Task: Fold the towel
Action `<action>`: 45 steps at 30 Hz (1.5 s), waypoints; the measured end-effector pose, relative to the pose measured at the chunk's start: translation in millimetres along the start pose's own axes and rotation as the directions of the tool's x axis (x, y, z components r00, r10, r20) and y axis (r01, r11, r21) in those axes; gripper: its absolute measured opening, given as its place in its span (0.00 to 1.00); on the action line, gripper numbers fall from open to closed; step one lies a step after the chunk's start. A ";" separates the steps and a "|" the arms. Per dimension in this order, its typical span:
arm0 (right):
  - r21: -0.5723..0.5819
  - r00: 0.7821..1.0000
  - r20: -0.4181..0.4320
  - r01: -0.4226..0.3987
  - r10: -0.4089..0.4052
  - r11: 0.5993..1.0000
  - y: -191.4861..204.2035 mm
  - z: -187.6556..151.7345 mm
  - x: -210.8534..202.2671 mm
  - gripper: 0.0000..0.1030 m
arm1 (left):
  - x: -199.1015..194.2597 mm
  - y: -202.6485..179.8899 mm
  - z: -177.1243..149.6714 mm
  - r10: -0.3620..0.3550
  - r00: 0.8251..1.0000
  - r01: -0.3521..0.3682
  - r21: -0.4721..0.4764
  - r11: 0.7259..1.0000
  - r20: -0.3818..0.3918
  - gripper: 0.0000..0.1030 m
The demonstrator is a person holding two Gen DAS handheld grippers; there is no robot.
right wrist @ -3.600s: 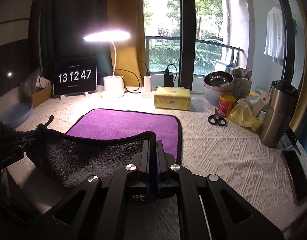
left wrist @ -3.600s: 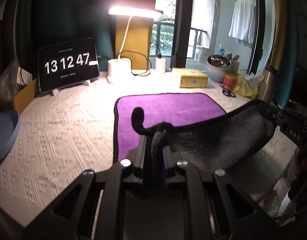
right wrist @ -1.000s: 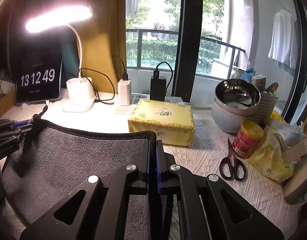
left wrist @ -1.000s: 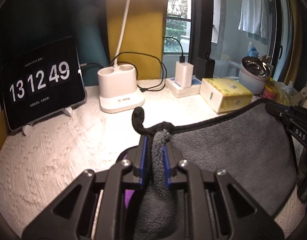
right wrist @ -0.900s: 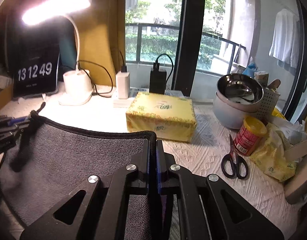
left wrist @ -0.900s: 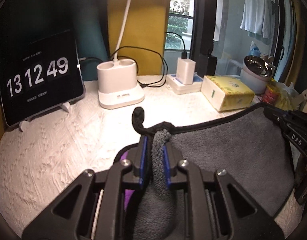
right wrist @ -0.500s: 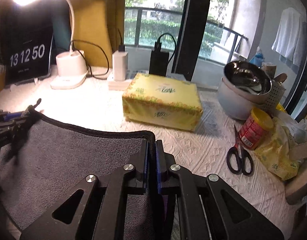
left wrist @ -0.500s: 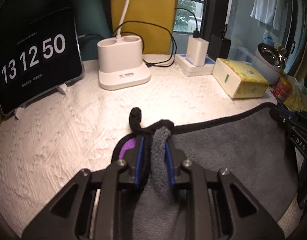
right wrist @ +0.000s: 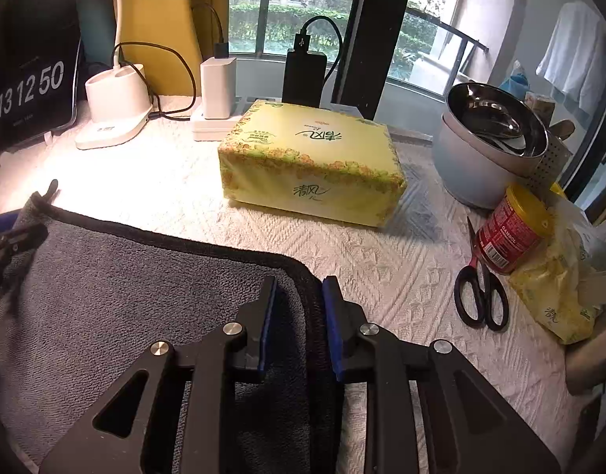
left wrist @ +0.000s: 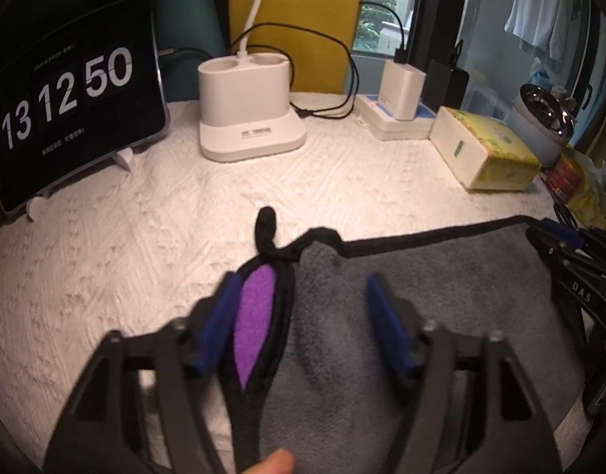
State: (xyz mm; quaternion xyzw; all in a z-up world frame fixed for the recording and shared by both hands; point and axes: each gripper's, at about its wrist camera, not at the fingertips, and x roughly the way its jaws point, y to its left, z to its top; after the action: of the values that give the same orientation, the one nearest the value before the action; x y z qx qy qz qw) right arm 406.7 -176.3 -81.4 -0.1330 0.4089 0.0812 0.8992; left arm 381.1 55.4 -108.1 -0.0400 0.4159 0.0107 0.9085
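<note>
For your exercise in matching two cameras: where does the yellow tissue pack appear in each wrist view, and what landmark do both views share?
Left wrist view: the yellow tissue pack lies at the right, beyond the towel's far edge.
Right wrist view: the pack lies near the centre, beyond the towel.
Shared landmark: the clock display reading 13 12 50, at the left in both.

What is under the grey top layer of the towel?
At the left corner of the towel, a purple layer peeks out beneath the grey. Elsewhere the grey covers what lies below.

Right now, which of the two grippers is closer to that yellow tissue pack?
The right gripper. It sits at the towel's near-right corner, with the tissue pack just ahead of it. The left gripper is at the towel's other corner, farther off.
</note>
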 end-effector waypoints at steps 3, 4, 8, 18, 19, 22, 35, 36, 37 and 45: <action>0.005 1.000 0.003 0.006 -0.006 1.000 -0.4 0.5 -0.2 0.28 | -7.0 1.1 2.1 0.008 1.000 -0.008 -0.009 1.000 0.025 0.92; 0.005 1.000 0.008 0.012 -0.012 1.000 -0.5 0.2 -1.7 0.30 | -9.4 1.6 2.2 0.011 1.000 -0.011 -0.011 1.000 0.030 0.92; -0.003 0.999 0.030 0.034 -0.034 0.999 2.0 -3.1 -9.7 0.41 | -18.2 1.6 0.2 0.018 0.999 -0.018 -0.011 1.000 0.039 0.92; 0.003 0.997 0.060 0.056 -0.056 0.998 3.7 -12.3 -38.7 0.45 | -47.2 -1.1 -6.0 0.019 0.998 -0.019 -0.010 1.000 0.058 0.92; 0.004 0.997 0.062 0.054 -0.054 0.999 4.1 -13.8 -42.6 0.45 | -50.6 -1.2 -6.4 0.018 0.998 -0.018 -0.010 1.000 0.060 0.92; 0.003 0.996 0.068 0.050 -0.050 0.999 6.9 -17.1 -51.4 0.45 | -61.6 -1.9 -8.8 0.011 0.998 -0.011 -0.009 1.000 0.065 0.92; 0.008 0.993 0.108 0.043 -0.044 0.999 14.9 -39.2 -100.7 0.45 | -103.3 -6.2 -34.2 -0.010 0.996 0.012 -0.014 1.000 0.085 0.92; 0.009 0.993 0.110 0.043 -0.043 0.999 15.6 -40.9 -103.8 0.45 | -105.6 -7.0 -36.3 -0.011 0.996 0.012 -0.012 1.000 0.085 0.92; 0.010 0.993 0.112 0.042 -0.043 0.999 16.4 -42.5 -106.3 0.45 | -108.1 -7.4 -38.6 -0.014 0.996 0.014 -0.011 1.000 0.085 0.92; 0.009 0.991 0.127 0.035 -0.035 0.999 20.3 -54.4 -126.5 0.45 | -127.0 -13.4 -52.2 -0.031 0.995 0.032 -0.002 0.999 0.098 0.92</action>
State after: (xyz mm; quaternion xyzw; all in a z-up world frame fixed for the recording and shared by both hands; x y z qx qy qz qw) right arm 280.1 -178.3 -23.5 -0.1319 0.3486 0.0724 0.9251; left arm 259.3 39.6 -45.1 -0.0476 0.3703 -0.0010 0.9277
